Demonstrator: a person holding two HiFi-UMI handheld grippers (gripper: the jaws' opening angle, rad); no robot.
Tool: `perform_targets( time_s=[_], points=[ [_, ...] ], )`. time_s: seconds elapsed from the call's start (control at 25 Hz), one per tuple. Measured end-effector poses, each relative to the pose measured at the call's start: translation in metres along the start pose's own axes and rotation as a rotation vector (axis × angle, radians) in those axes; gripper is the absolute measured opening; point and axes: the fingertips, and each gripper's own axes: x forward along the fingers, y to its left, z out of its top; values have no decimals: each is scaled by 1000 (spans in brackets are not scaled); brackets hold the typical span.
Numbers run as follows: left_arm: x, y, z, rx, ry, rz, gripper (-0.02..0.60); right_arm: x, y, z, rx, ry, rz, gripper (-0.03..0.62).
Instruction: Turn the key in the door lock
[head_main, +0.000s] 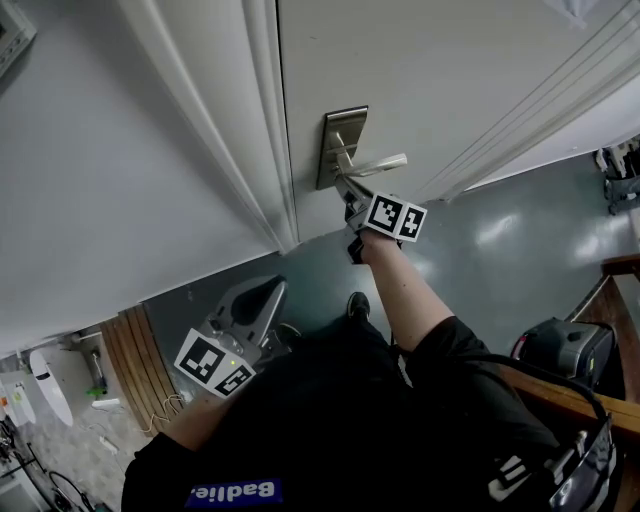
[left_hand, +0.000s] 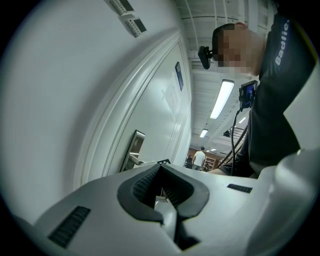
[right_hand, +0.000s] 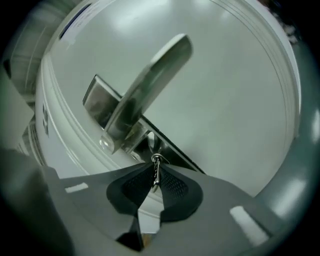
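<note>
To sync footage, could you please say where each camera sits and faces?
Head view: on the head, steeply down at the handle; shows torso, left gripper, right gripper.
Left gripper view: on that gripper, along the door; shows jaws, torso.
Right gripper view: on that gripper, at the lock; jaws shut on the key.
Shared: the handle, in all three.

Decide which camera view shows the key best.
Right gripper view: the key sits close up, gripped by the right tool below the door handle. In the head view that tool hides it; the left gripper view shows only the distant lock plate.
</note>
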Motion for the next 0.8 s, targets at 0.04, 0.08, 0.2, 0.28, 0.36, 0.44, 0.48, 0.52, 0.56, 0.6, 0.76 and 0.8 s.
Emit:
perform_targets(
  time_s=[0.04, 0.08, 0.2, 0.28, 0.36, 0.44, 0.48, 0.52, 0.56, 0.6, 0.76, 0.8],
  points=[
    [1, 0, 0, -1, -1, 0, -6, 0, 0, -1, -75, 12, -26, 32],
    [1, 0, 0, -1, -4, 1, -8, 0, 0, -2, -154, 24, -55, 38],
    [3, 0, -1, -2, -13, 2, -6, 1, 0, -4, -379, 57, -135, 55],
    [3, 0, -1, -2, -16, 2, -6, 1, 2, -5, -511, 77, -187, 61],
    [2, 1, -2, -8, -20, 0, -6, 2, 3, -5, -654, 97, -243, 49],
    [1, 2, -2, -14, -27, 0, -6, 3, 4, -5, -754, 109, -279, 23],
    [0, 4, -2, -16, -29, 3, -6, 3, 4, -5, -776, 112, -286, 25],
    [0, 5, -2, -18, -30, 6, -6, 4, 4, -5, -793, 115, -293, 25],
    [-1, 6, -2, -19, -31, 8, -6, 4, 4, -5, -814, 119, -303, 25],
    [-2, 7, -2, -21, -33, 10, -6, 4, 4, -5, -838, 124, -314, 25],
    [-5, 8, -1, -15, -40, 12, -6, 5, 5, -7, -941, 147, -354, 28],
    [-6, 7, 0, -13, -41, 13, -6, 5, 5, -7, -979, 156, -368, 29]
  ],
)
